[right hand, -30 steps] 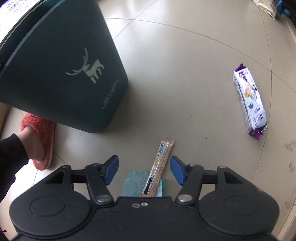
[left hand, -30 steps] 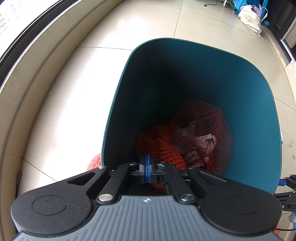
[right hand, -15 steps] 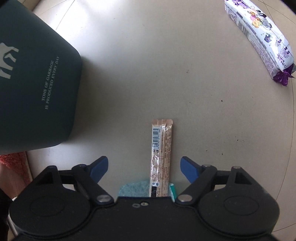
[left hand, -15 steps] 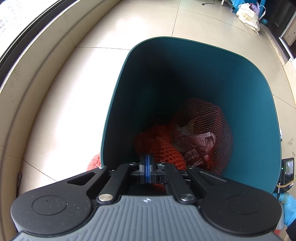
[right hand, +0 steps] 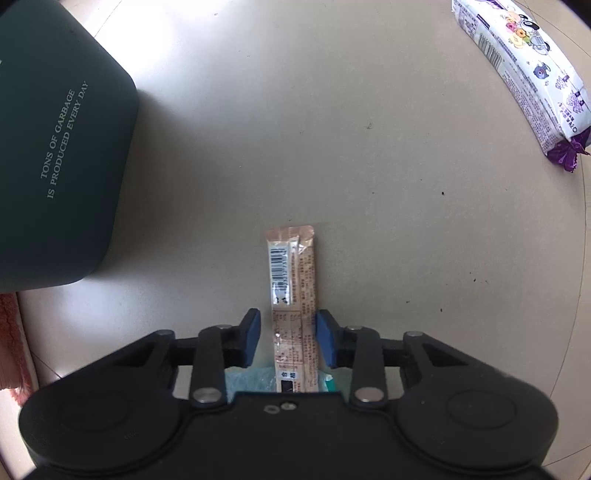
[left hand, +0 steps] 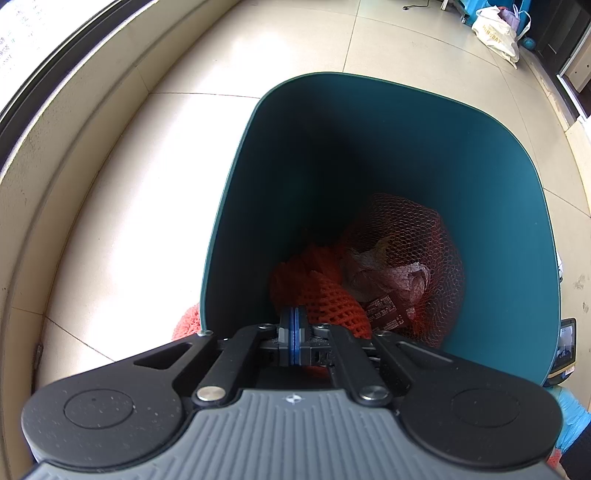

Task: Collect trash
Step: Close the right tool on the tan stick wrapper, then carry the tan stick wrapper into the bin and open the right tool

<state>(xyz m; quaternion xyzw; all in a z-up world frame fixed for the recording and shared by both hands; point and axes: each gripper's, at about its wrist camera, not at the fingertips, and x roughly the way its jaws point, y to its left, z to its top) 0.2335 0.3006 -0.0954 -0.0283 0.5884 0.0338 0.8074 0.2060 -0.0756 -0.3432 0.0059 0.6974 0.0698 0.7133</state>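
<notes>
Pointing straight down at the floor, the right gripper straddles a slim pink snack stick wrapper that lies flat with its barcode end away from the camera. Its blue fingers have just been closing: the one on the right of the picture sits against the wrapper's edge, while the other stands a sliver off the opposite edge, so the wrapper is between them but not yet pinched. A pale teal scrap lies on the floor under the wrapper's near end, half hidden by the gripper body. Up in the far right corner of that view lies a white and purple snack packet, well apart from the stick wrapper. The dark green trash bin, lettered on its side, stands to the left of the right gripper, near the wrapper but not touching it.

From the left wrist view, the left gripper hangs over the bin's open mouth, its fingers pressed fully together with nothing between them. Inside the bin lie orange foam netting and a red mesh bag with crumpled wrappers in it. A white tote bag sits on the floor far off.
</notes>
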